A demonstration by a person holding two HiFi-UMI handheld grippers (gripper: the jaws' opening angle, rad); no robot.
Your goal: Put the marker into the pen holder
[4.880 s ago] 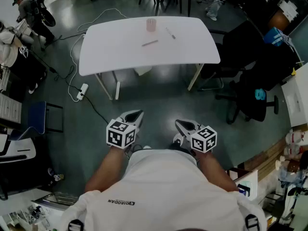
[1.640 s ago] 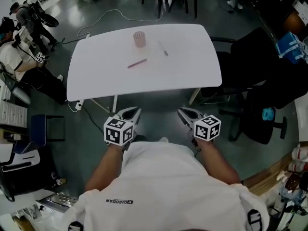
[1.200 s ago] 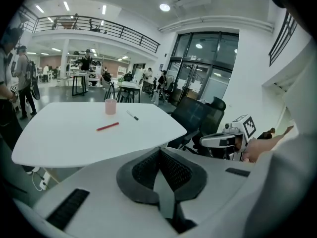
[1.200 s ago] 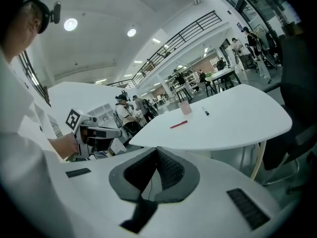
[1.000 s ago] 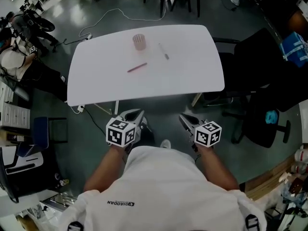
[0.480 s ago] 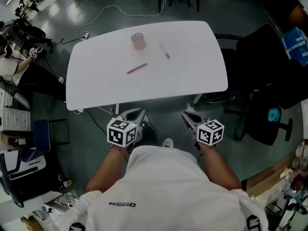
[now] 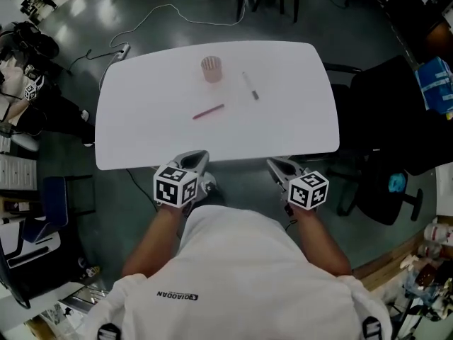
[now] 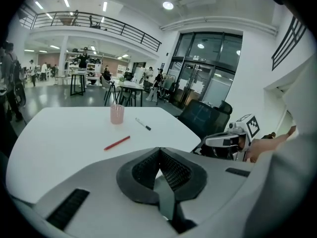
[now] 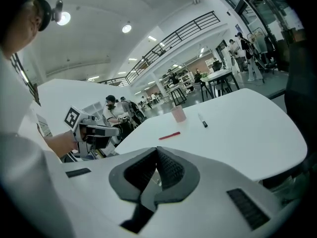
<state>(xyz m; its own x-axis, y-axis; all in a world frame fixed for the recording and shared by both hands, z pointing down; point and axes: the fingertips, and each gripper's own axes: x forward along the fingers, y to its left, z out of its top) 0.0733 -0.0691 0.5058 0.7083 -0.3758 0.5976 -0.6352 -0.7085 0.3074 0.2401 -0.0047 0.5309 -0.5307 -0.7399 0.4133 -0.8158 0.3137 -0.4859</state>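
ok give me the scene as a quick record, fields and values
table: white
holder: pink, upright, far side of table, touching neither pen
marker: white with dark tip, lying flat to the right of holder
red pen: lying flat, nearer than holder
left gripper: shut, empty, at near table edge
right gripper: shut, empty, at near table edge
task state: marker not yet in holder
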